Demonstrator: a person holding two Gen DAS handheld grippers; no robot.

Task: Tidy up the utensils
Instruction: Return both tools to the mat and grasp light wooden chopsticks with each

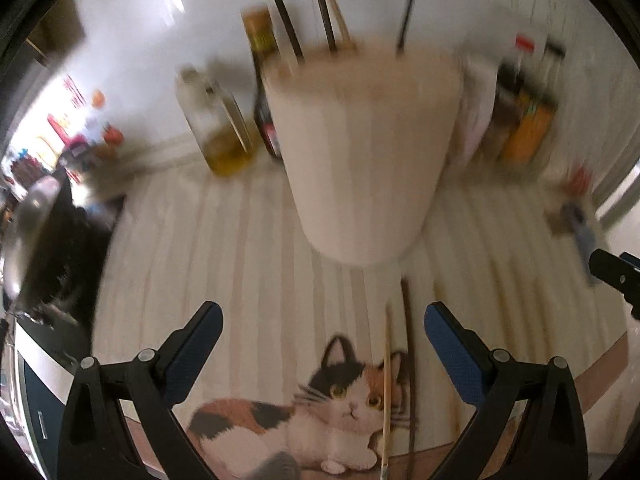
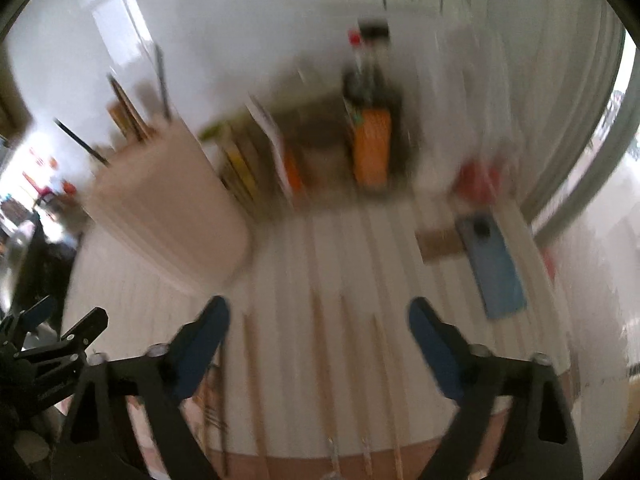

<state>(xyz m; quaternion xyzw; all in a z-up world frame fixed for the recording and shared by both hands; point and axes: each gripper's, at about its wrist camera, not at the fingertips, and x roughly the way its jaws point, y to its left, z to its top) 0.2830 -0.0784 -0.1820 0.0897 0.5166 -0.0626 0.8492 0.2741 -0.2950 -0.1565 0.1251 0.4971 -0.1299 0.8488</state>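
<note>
A tall cream utensil holder (image 1: 364, 152) stands on the striped mat with several chopsticks (image 1: 328, 16) sticking up out of it; it also shows in the right wrist view (image 2: 168, 208). My left gripper (image 1: 322, 316) is open and empty, just in front of the holder. Two loose chopsticks (image 1: 387, 380) lie on the mat between its fingers. My right gripper (image 2: 318, 312) is open and empty above several loose chopsticks (image 2: 320, 360) lying side by side on the mat. The right gripper's tip shows at the left wrist view's right edge (image 1: 612, 276).
A cat picture (image 1: 320, 412) is printed on the mat's near edge. An oil bottle (image 1: 216, 120) and sauce bottles (image 1: 524, 112) stand behind the holder by the wall. A blue flat object (image 2: 496, 268) lies at the right. A pot (image 1: 28, 232) sits at the left.
</note>
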